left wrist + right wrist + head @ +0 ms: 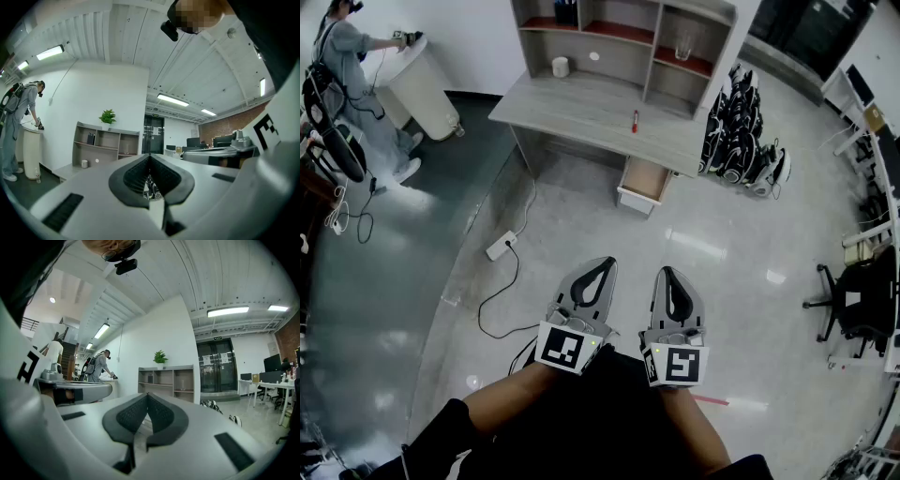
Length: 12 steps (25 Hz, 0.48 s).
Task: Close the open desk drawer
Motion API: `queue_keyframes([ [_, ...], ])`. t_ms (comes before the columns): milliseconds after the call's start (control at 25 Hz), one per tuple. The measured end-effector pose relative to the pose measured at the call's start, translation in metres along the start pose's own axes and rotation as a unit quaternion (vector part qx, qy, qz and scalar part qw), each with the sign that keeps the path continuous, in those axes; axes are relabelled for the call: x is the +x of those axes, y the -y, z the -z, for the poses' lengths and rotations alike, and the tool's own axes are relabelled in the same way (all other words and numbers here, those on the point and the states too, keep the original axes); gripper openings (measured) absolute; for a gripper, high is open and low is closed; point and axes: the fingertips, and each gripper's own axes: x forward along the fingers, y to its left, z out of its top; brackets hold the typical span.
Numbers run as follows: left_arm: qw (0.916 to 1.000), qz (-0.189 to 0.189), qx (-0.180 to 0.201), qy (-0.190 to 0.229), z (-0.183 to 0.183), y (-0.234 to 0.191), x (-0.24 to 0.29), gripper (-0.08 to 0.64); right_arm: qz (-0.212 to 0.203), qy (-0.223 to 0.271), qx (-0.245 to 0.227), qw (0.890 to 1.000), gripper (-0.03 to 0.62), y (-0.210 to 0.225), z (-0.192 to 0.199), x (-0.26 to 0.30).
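Note:
A grey desk with a shelf unit on top stands ahead of me across the floor. Its drawer is pulled out under the desk's right end, showing a brown inside and a white front. My left gripper and right gripper are held side by side well short of the desk, both shut with nothing between the jaws. In the left gripper view the left gripper points level at the desk and shelves. The right gripper looks level toward the shelves too.
A red marker lies on the desk. A white power strip and black cable lie on the floor at left. Black backpacks are piled right of the desk. An office chair stands far right. A person stands by a white bin.

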Motion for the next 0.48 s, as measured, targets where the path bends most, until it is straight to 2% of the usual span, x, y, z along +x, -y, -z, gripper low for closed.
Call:
queue_keyframes([
  [280,1.0000,-0.003,0.003,0.001,0.001,0.012,0.009,0.012,-0.003,0.007,0.003,1.000,0.017,0.015,0.000,-0.006],
  [480,0.9995,-0.015,0.023,-0.013,0.013,0.018,0.007,0.012,0.009,0.011,0.018,1.000,0.018,0.038,0.006,-0.022],
])
